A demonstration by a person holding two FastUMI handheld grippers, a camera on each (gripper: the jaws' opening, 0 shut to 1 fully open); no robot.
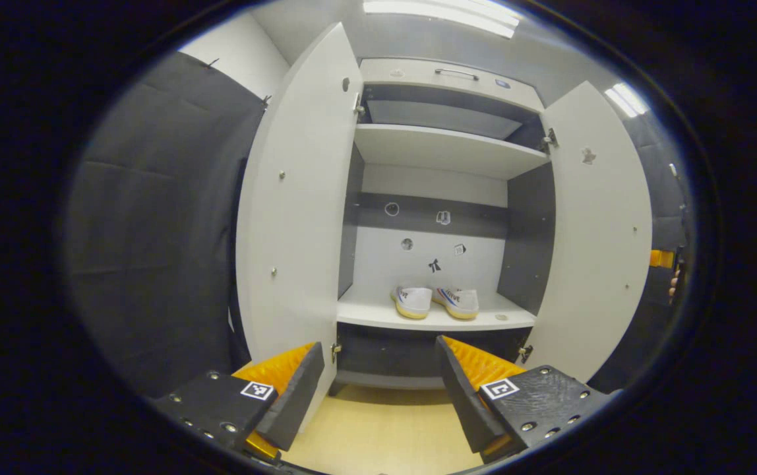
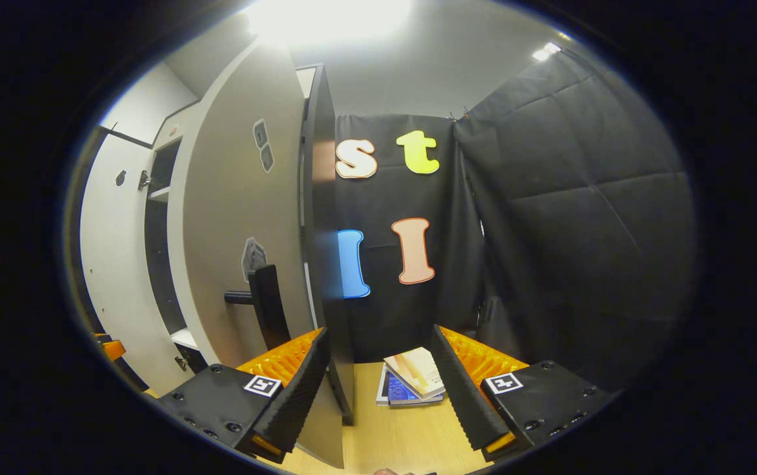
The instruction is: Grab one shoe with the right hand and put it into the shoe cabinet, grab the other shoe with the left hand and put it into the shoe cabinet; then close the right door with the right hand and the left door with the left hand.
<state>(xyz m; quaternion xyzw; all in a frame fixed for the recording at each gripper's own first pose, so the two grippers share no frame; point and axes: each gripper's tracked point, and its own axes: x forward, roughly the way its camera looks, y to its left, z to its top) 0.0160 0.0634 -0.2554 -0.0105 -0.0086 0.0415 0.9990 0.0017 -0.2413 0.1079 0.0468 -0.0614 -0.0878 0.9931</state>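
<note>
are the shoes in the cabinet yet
Yes: both shoes sit side by side on the cabinet's lower shelf, doors open.

Both tongs, left (image 1: 378,389) and right (image 2: 382,389), carry flat black screw-studded plates, each bearing a small square black-and-white marker, behind ribbed wedge-shaped fingers

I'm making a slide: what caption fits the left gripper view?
Open hand-held gripper faces the cabinet, both doors open, two shoes on its lower shelf.
</note>
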